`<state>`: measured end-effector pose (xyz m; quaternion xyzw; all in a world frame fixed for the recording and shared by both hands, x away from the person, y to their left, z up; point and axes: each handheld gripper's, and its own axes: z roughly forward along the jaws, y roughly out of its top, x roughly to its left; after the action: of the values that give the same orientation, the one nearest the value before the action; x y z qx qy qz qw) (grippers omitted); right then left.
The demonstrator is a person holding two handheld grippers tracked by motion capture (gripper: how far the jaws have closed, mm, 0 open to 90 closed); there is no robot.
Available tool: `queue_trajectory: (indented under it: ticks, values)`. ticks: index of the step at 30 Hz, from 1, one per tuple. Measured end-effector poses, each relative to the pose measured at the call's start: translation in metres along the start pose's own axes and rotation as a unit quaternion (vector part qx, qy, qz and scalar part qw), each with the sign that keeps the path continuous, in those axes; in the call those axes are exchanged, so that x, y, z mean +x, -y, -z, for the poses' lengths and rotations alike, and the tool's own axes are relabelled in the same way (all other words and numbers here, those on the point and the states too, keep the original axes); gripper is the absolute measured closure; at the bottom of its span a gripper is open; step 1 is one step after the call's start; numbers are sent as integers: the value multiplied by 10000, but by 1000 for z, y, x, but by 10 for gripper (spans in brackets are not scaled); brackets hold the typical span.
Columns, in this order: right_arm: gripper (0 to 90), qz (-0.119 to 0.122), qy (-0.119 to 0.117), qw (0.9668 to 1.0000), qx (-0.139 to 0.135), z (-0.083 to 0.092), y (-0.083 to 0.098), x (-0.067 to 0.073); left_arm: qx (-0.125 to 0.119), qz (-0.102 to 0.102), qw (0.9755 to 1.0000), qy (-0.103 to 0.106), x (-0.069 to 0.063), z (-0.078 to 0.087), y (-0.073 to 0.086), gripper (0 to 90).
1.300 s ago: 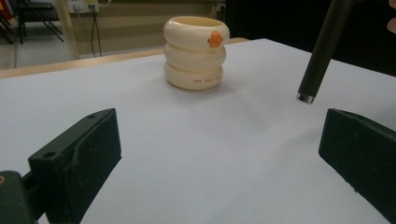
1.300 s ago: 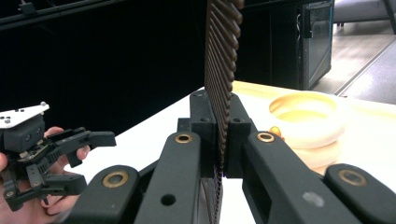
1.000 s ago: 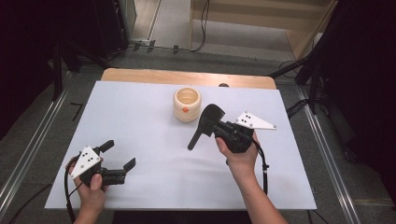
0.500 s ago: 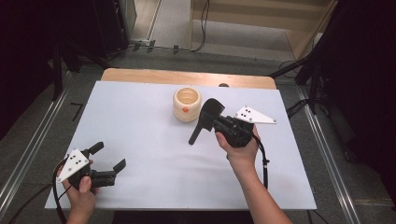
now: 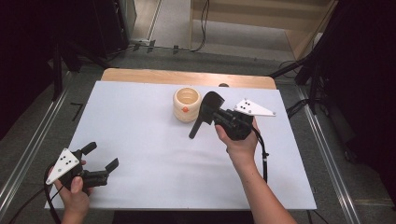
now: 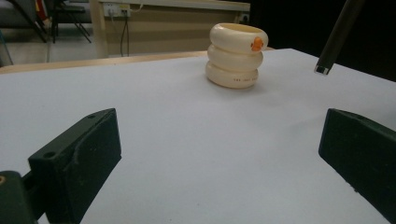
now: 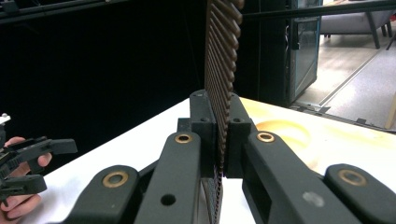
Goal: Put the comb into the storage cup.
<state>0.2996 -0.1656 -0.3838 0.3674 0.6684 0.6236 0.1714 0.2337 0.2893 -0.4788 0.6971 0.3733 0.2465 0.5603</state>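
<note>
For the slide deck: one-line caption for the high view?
Right gripper clamps a black slotted spatula beside a cream ringed cup; left gripper open.

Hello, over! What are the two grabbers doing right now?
Right hand-held gripper shut on black spatula. Left hand-held gripper open. Cream cup beside spatula. Nothing blocking.

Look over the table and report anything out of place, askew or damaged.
Nothing stands out. The cream ribbed ring-stack cup stands upright and intact on the white table sheet. The right gripper clamps a black slotted spatula; the left gripper is open.
</note>
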Motion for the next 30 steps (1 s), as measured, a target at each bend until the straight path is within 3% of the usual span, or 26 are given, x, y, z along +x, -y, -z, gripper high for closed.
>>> queue_trajectory:
  ticks: [8,30]
  values:
    - [846,94,38,9999,11,-5,-8,-3,-32,20,10000,-38,5,4,1,0]
    - [846,17,83,9999,-109,-16,-25,-14,-17,100,9999,11,5,3,10,0]
